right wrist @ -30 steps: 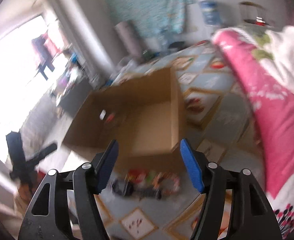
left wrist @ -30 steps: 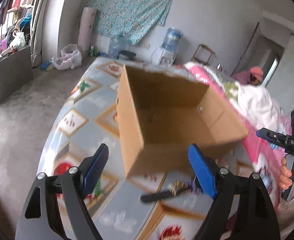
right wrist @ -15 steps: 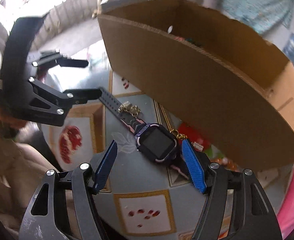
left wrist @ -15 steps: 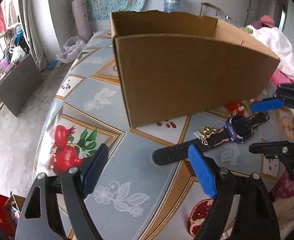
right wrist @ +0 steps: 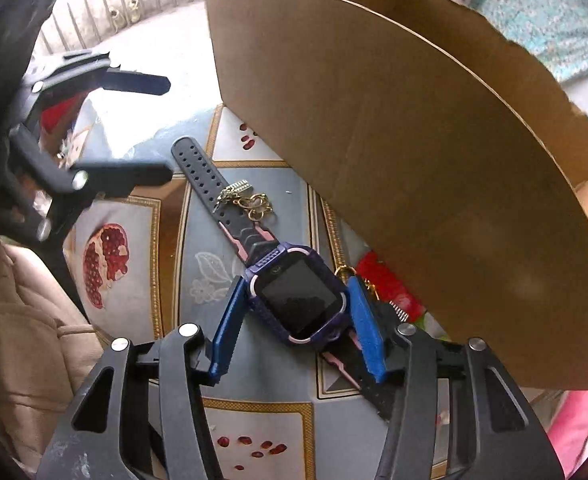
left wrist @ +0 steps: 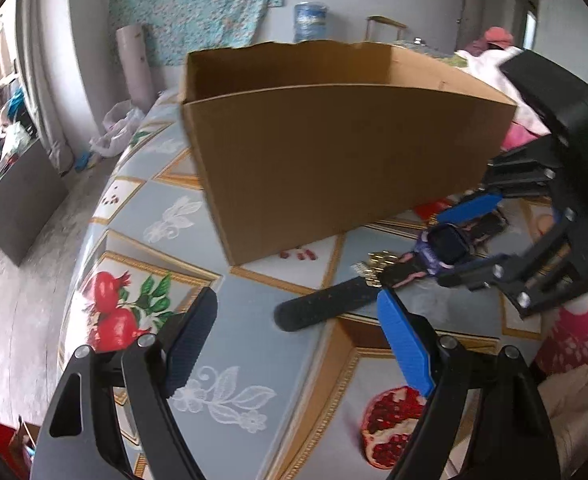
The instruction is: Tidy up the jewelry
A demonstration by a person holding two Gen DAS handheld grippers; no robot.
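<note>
The kids' smartwatch [right wrist: 300,300], purple case with a glossy black screen and a holey rubbery black strap, lies flat on the table [left wrist: 145,216] with its shiny fruit-print cloth, right by the tall cardboard box [left wrist: 334,152], and a little gold chain bit [right wrist: 249,200] sits on the strap. The right tongs [right wrist: 294,320] have just been closing, and compared with half a second back their blue pads now sit snug against both sides of the watch case. The left tongs [left wrist: 298,344] hang wide open and empty over the strap's free end, and the box wall hides whatever's inside it.
</note>
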